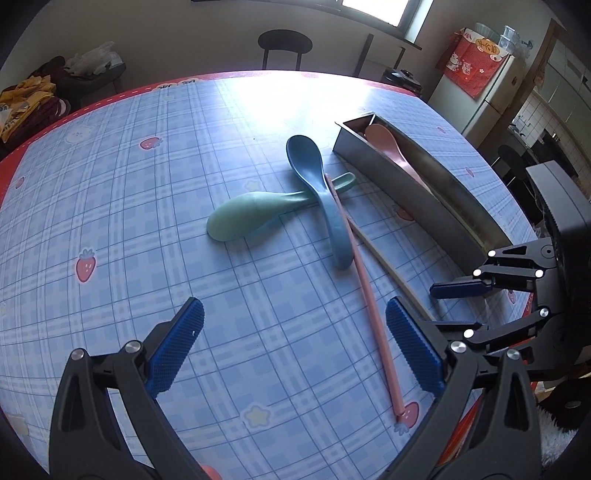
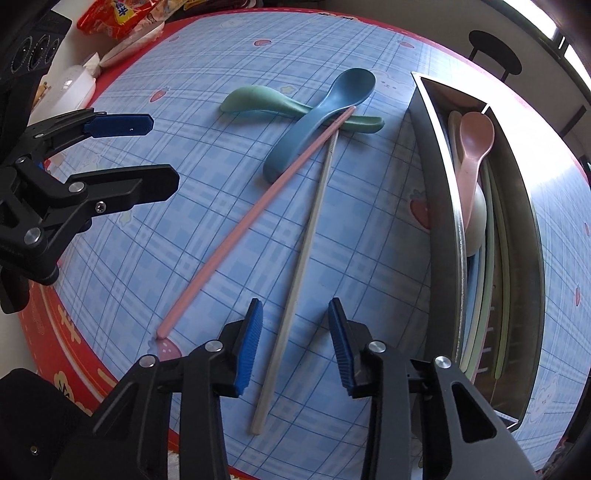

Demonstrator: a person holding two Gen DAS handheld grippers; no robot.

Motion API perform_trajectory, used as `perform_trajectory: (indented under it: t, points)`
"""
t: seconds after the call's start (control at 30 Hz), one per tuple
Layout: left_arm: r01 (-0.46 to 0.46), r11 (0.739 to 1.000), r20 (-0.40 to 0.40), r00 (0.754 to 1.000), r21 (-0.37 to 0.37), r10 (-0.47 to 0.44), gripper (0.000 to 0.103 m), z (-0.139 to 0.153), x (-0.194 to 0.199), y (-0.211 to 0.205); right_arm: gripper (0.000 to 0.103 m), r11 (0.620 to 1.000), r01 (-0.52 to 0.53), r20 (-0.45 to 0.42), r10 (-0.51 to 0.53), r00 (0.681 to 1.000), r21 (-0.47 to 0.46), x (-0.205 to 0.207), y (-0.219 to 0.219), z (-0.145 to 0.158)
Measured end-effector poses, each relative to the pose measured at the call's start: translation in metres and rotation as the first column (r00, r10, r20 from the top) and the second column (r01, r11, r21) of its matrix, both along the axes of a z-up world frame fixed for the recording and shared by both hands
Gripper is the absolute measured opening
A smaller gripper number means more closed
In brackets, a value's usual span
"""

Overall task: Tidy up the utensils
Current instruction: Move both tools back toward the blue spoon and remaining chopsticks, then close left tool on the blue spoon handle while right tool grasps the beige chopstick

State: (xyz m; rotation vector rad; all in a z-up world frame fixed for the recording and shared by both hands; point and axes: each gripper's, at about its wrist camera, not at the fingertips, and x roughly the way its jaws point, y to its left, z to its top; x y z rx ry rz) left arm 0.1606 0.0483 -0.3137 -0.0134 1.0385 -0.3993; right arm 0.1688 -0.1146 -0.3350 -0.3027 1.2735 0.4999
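A blue spoon [image 1: 317, 192] lies across a green spoon [image 1: 251, 214] in the middle of the checked tablecloth. A pink chopstick [image 1: 365, 288] and a beige chopstick [image 2: 306, 251] fan out from them toward the near edge. To the right stands a metal tray [image 2: 443, 192] holding a pink spoon [image 2: 472, 147], a white spoon and several chopsticks. My left gripper [image 1: 295, 332] is wide open over bare cloth, its right finger beside the pink chopstick. My right gripper [image 2: 295, 339] straddles the beige chopstick's near end, with gaps between pads and stick.
Snack bags [image 2: 118, 14] and white containers [image 2: 74, 88] sit past the table's far left edge. A dark stool [image 1: 284, 44] and a fridge [image 1: 491, 92] stand beyond the table. The red border [image 2: 74, 332] marks the near table edge.
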Motion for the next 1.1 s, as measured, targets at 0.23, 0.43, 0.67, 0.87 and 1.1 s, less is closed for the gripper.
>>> perform_trajectory:
  t: [0.23, 0.43, 0.67, 0.87, 1.1]
  points:
    - [-0.077, 0.987, -0.028, 0.997, -0.141, 0.074, 0.097, 0.005, 0.033, 0.0, 0.013, 0.995, 0.076, -0.018, -0.075, 0.997, 0.058, 0.004, -0.021, 0.002]
    - [-0.062, 0.989, -0.061, 0.997, -0.132, 0.054, 0.097, -0.001, 0.061, -0.021, 0.012, 0.994, 0.083, -0.019, -0.081, 0.997, 0.067, 0.002, -0.026, 0.003]
    - [-0.119, 0.974, -0.111, 0.989, -0.194, 0.098, 0.096, -0.011, 0.08, -0.022, 0.01, 0.992, 0.095, -0.026, -0.093, 0.995, 0.085, 0.013, -0.042, 0.001]
    - [-0.136, 0.977, -0.136, 0.984, -0.165, 0.114, 0.054, -0.013, 0.088, -0.024, 0.01, 0.991, 0.095, -0.025, -0.093, 0.995, 0.093, 0.015, -0.051, 0.002]
    - [-0.096, 0.977, -0.146, 0.987, -0.188, 0.069, 0.026, -0.019, 0.088, -0.041, 0.01, 0.991, 0.093, -0.026, -0.09, 0.996, 0.101, 0.013, -0.047, 0.004]
